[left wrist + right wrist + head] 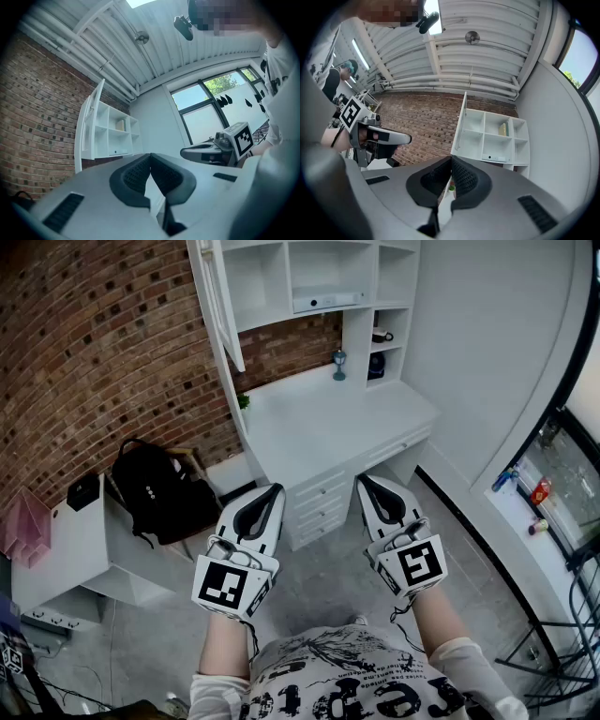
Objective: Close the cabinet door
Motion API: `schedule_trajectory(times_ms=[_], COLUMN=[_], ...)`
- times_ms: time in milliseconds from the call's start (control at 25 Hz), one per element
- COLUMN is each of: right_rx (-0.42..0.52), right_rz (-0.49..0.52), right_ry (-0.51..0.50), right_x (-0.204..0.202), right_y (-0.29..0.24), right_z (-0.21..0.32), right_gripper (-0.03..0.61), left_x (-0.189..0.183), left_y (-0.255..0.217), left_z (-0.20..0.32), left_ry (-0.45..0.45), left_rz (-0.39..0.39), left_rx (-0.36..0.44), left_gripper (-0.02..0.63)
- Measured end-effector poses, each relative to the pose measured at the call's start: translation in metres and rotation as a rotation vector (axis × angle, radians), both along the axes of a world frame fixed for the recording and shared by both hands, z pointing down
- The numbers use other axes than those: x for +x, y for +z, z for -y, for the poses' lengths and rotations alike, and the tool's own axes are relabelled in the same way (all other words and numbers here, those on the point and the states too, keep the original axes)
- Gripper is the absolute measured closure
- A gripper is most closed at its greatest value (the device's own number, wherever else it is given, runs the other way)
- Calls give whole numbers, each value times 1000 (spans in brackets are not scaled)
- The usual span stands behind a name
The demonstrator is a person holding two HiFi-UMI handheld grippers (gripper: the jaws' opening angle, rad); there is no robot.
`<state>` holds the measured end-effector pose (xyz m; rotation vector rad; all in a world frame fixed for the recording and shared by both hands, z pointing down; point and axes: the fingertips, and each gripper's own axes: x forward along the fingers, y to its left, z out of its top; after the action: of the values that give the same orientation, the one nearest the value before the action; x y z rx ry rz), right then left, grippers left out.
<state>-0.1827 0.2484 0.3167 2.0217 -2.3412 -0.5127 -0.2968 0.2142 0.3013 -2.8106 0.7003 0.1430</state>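
A white wall cabinet (pixel 309 277) with open shelves stands above a white desk (pixel 328 423). Its door (pixel 217 301) hangs swung out at the left side, also seen edge-on in the left gripper view (pixel 89 126) and the right gripper view (pixel 461 123). My left gripper (pixel 272 491) and right gripper (pixel 366 482) are held side by side in front of the desk, well short of the door. Both are shut with nothing between the jaws; the tips meet in the left gripper view (pixel 150 155) and the right gripper view (pixel 451 159).
A black backpack (pixel 159 488) leans by a low white side unit (pixel 84 549) at the left. Desk drawers (pixel 319 507) face me. A lamp figure (pixel 338 363) and dark items sit on the desk and shelves. A window sill (pixel 525 512) with small bottles runs along the right.
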Motion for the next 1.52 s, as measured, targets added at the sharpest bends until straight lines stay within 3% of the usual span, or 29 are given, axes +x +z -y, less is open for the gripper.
schedule_trajectory(times_ms=[480,520,600,800,1080,1520], right_rx=[-47,-47,-48,-56,-60,-55], right_rz=[51,60,71,52,28,5], right_ry=[16,19,33,66,9,-239], right_x=[-21,-23,-26,-31,-17,68], right_y=[19,21,22,19,14,-20], right_z=[-9,-8,-7,8,65,225], right_gripper=[566,565,565,565,565,563], left_x=[-22,-26,-32,-37,-19,60], left_y=[15,14,10,2,-1,-33], left_z=[-3,2,11,30,73,191], left_ry=[-20,-34,-52,-16,-59,-273], left_rz=[-5,-20,-42,-72,-26,-51], left_rx=[-12,-6,14,-11,49,56], left_gripper=[600,568,277,265,265,267])
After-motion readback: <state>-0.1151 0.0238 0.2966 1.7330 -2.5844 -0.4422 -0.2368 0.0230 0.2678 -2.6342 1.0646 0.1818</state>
